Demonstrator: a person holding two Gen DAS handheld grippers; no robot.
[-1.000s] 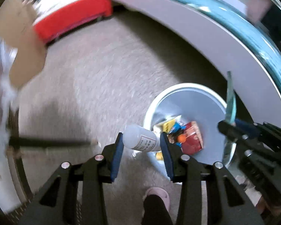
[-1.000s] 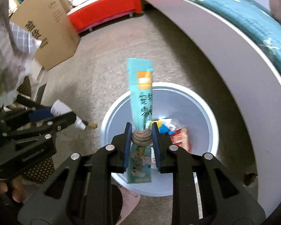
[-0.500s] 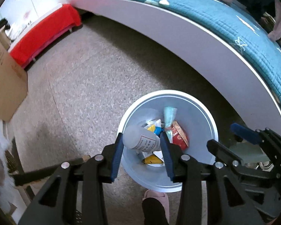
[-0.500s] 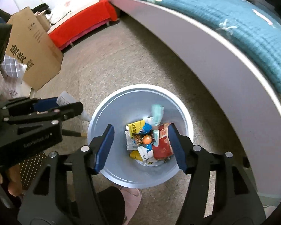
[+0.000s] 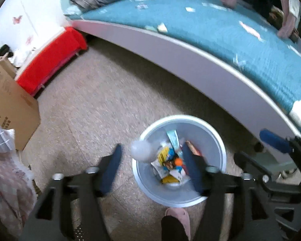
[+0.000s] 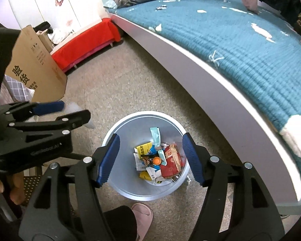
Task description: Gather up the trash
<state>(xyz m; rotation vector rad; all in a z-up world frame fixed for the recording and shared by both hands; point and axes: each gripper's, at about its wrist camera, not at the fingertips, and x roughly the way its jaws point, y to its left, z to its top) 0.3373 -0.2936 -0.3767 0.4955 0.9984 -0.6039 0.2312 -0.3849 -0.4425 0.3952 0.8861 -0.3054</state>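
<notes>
A round grey-blue trash bin (image 5: 216,140) (image 6: 130,188) stands on the floor beside the bed and holds several wrappers, among them a teal snack packet (image 6: 155,134) and a red packet (image 6: 171,160). My left gripper (image 5: 150,166) is open above the bin's left rim. A white plastic bottle (image 5: 143,150), blurred, is loose between its jaws over the rim; in the right wrist view it shows faintly (image 6: 74,108) by the left gripper's fingers. My right gripper (image 6: 150,158) is open and empty above the bin.
A bed with a teal cover (image 6: 240,40) and white frame runs along the right. A cardboard box (image 6: 34,68) and a red bench (image 6: 86,40) stand at the left. The person's pink slipper (image 6: 141,214) is by the bin's near side.
My right gripper opened and the teal packet dropped into the bin. My left gripper then opened, letting go of the white bottle over the bin's rim. Both grippers rose.
</notes>
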